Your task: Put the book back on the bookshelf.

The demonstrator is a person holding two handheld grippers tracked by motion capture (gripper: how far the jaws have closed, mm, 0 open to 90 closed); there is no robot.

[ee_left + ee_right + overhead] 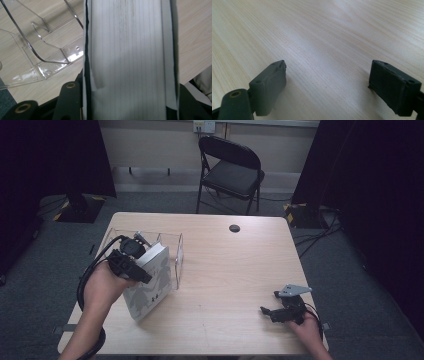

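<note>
while tilted against the clear acrylic rack (176,251) at the table's (235,280) left side, thick white book (149,280) pinched across its page edges by left gripper (131,258). right gripper (280,312) spread wide, low over bare wood near the right front corner, well apart.

The book (150,282) held in the black left gripper (131,257) has a white cover with a grey mottled pattern, possibly figures, though the high view is too coarse to confirm; its page block (127,60) is off-white with fine grey lines and a few faint yellowish marks near the top edge. The stand (172,251) beside it is clear and colourless, and the table (235,275) is pale wood with a light grain and one small black round spot (234,228). The right gripper (272,312) is black with a grey plate on top, the folding chair (231,170) black, the floor (340,285) grey.
</note>
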